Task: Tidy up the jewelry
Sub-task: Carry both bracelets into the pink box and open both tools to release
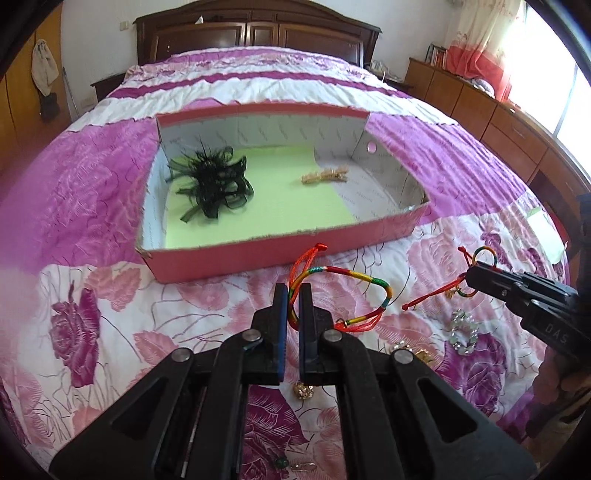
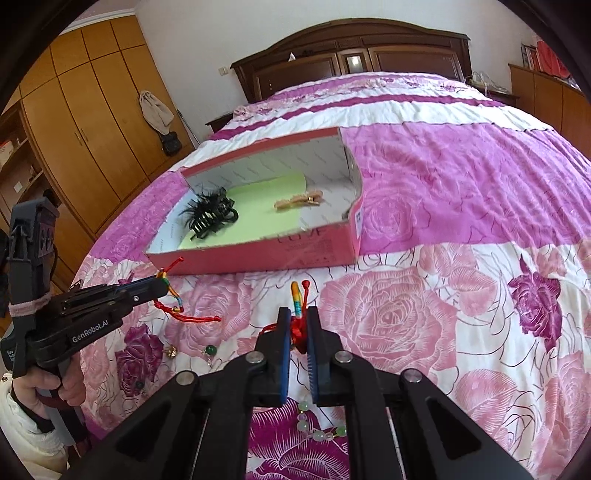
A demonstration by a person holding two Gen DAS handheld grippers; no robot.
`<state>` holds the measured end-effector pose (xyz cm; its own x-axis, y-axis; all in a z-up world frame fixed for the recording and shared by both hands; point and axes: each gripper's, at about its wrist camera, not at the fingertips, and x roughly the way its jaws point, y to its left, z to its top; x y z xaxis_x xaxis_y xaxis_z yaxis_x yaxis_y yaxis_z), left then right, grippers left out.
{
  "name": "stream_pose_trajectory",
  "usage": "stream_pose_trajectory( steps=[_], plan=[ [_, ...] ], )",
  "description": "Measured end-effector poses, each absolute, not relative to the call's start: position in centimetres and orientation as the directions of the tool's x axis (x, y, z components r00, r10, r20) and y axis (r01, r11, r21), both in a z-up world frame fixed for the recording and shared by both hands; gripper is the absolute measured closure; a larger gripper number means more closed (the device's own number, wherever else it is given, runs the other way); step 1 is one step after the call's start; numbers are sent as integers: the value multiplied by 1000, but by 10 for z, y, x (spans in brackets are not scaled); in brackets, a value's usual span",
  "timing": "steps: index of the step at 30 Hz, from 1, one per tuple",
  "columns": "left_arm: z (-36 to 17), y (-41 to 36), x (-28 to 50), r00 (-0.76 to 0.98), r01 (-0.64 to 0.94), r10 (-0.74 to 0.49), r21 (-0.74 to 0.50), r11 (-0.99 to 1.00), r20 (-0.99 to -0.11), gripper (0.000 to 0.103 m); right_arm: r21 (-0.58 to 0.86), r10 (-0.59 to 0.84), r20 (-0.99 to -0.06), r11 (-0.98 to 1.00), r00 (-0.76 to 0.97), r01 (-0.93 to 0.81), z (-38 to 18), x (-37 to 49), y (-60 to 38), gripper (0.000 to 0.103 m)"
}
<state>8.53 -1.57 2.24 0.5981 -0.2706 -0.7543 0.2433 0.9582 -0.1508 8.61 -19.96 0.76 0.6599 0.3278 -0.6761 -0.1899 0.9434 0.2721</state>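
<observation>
My left gripper (image 1: 293, 291) is shut on a rainbow cord bracelet (image 1: 369, 282), held just above the bedspread in front of the pink box (image 1: 236, 258). My right gripper (image 2: 298, 315) is shut on a second rainbow cord bracelet (image 2: 298, 291); it also shows at the right of the left wrist view (image 1: 471, 273). The left gripper shows at the left of the right wrist view (image 2: 162, 286). In the box lie a black feather hair clip (image 1: 214, 184) and a gold hair clip (image 1: 325, 176) on green paper.
On the flowered bedspread near the grippers lie a rhinestone piece (image 1: 463, 332), gold earrings (image 1: 303, 391), a green bead necklace (image 2: 317, 430) and a green bead earring (image 2: 209, 350). A wooden headboard (image 1: 258, 33), wardrobe (image 2: 85, 122) and dressers (image 1: 480, 107) surround the bed.
</observation>
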Motion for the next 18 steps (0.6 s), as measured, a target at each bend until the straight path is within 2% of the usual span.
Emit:
stream_pose_trajectory(
  steps=[18],
  plan=[
    [50,23,106,675,153,-209,-143,978,-707,103,239,326,-627,945,708,-223,39,88,-197,94]
  ],
)
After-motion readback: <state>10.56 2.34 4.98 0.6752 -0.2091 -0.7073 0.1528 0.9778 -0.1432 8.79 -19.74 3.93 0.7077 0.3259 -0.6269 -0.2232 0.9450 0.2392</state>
